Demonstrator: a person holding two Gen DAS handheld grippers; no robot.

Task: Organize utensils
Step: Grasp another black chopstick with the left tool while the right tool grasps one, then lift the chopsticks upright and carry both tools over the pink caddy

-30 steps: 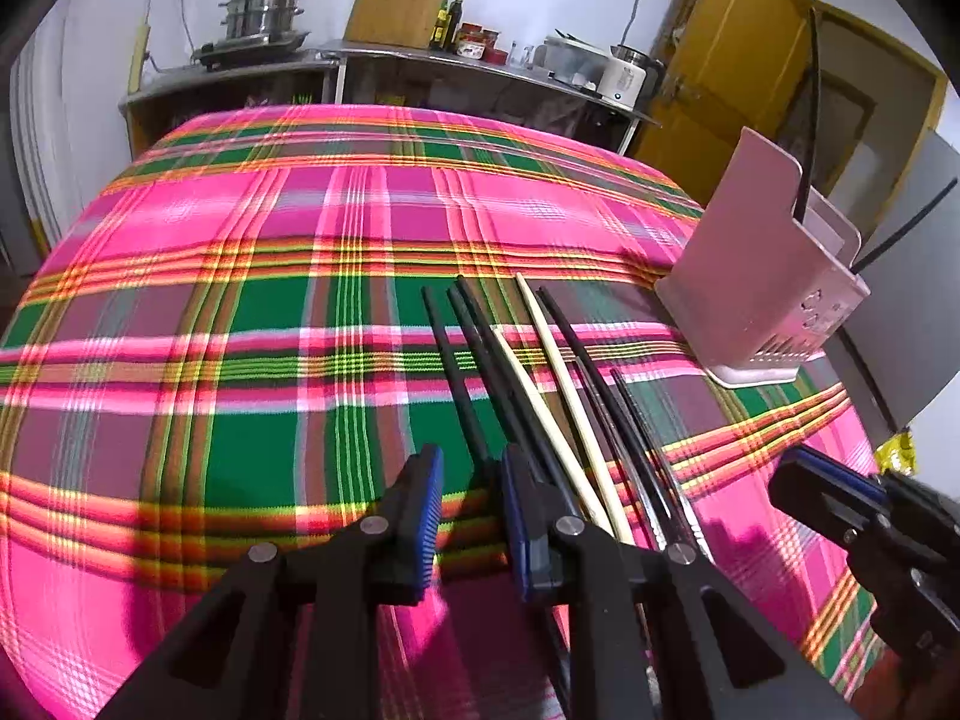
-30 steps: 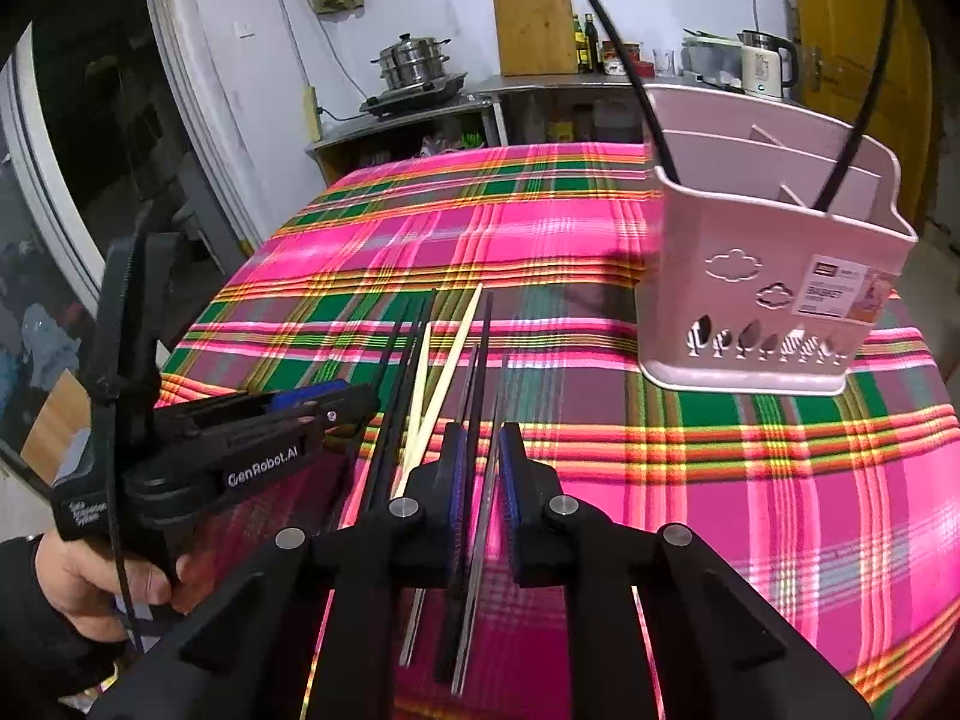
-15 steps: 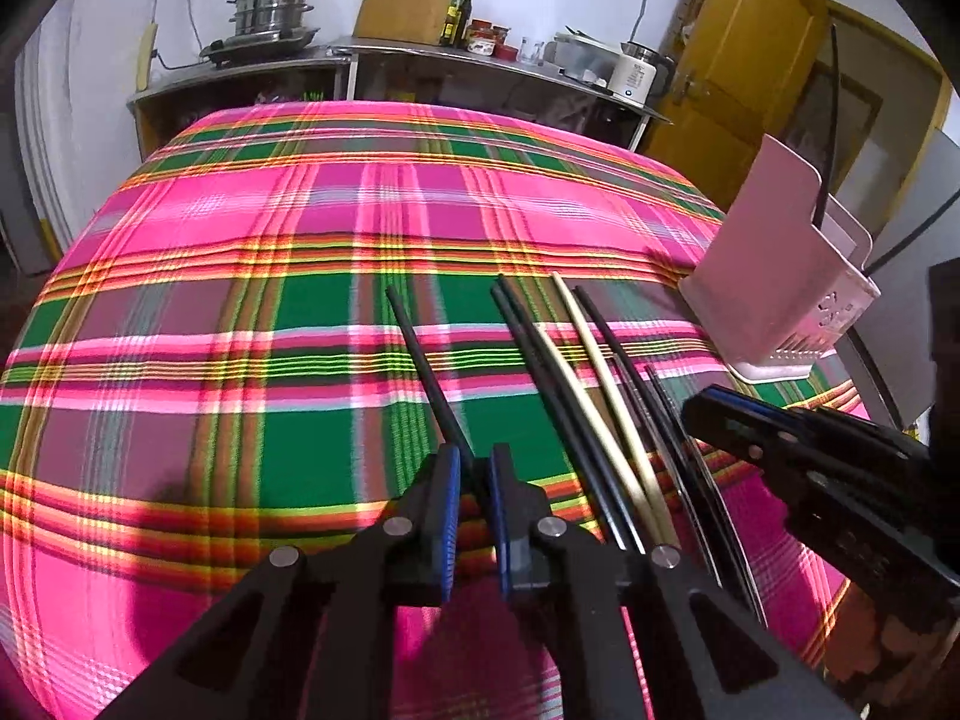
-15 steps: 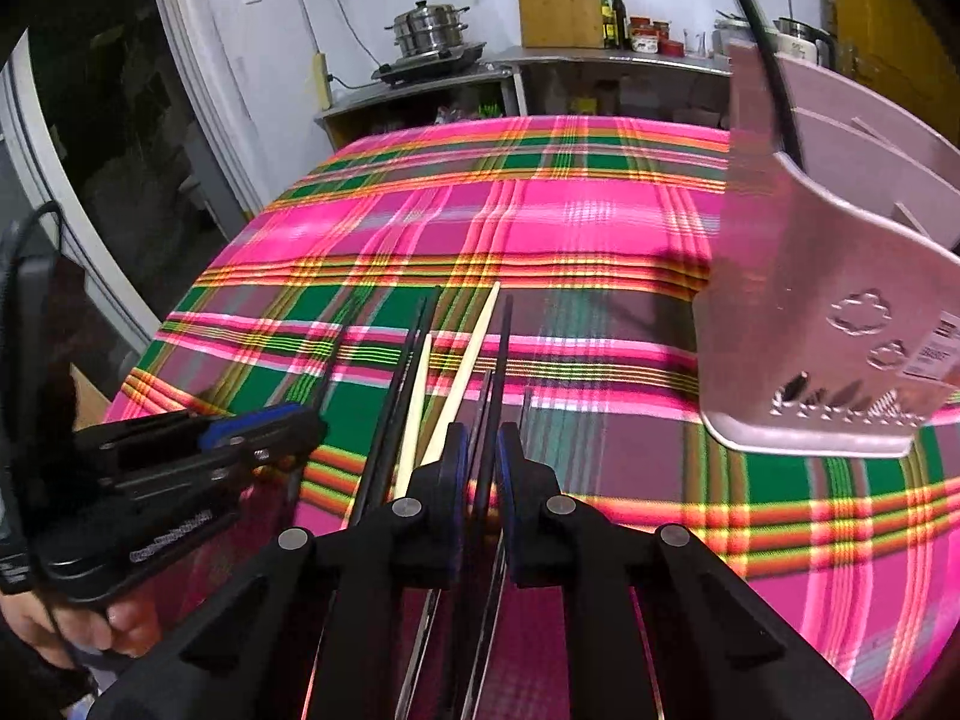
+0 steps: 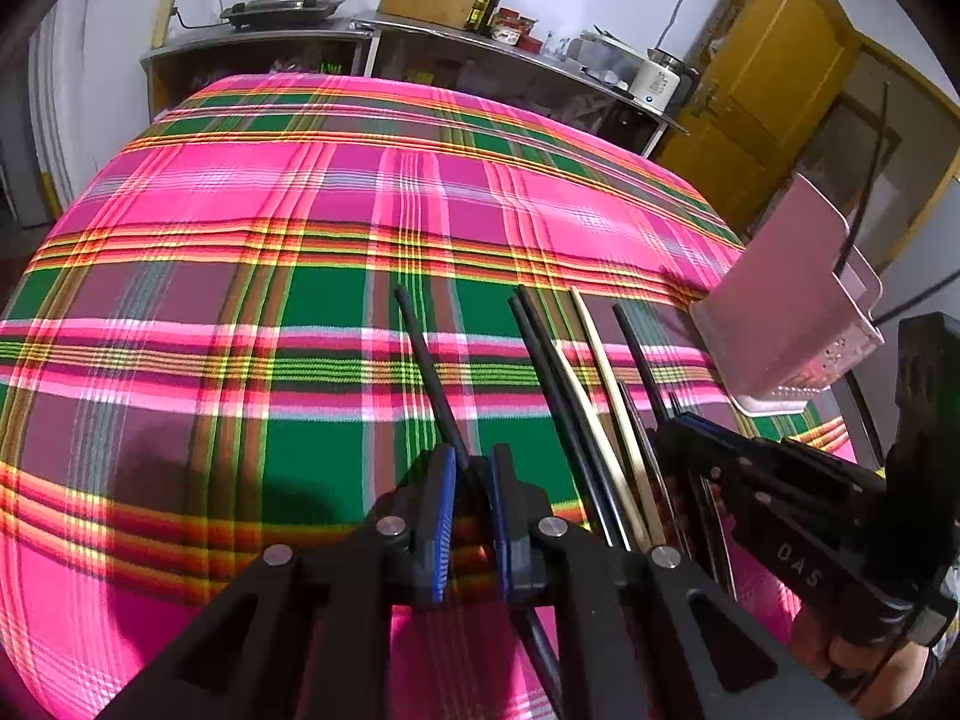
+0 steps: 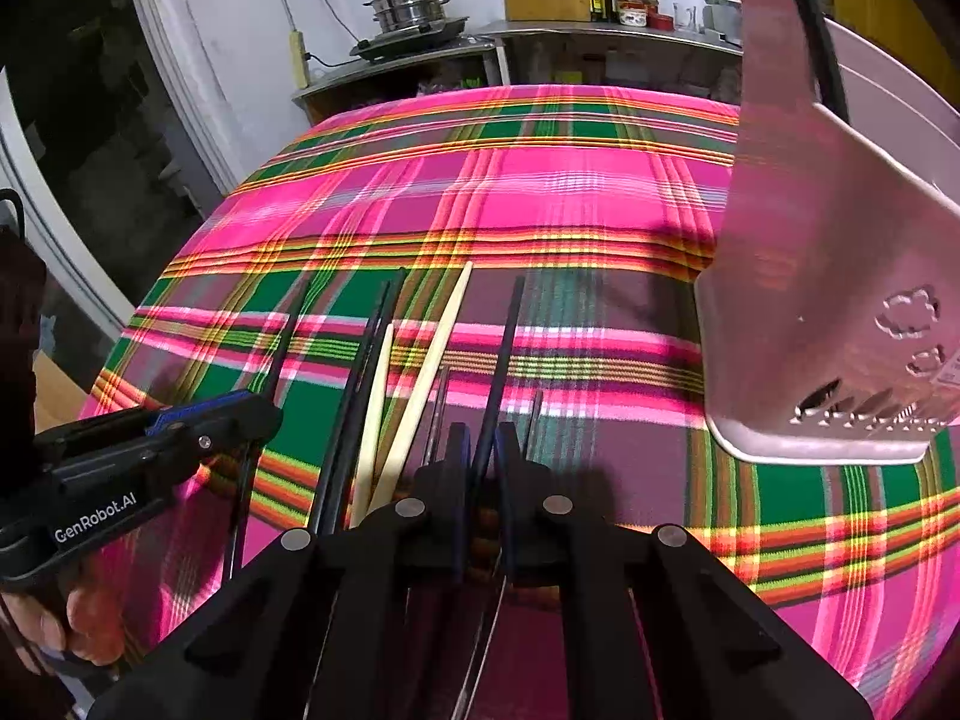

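On left claw (image 6: 264, 414), "GenRobot.AI" lettering

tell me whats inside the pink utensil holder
One thin black chopstick sticks up out of the pink plastic utensil holder. Its walls hide the lower compartments.

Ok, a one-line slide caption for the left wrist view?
Left gripper shut on a thin black chopstick over the pink plaid tablecloth.
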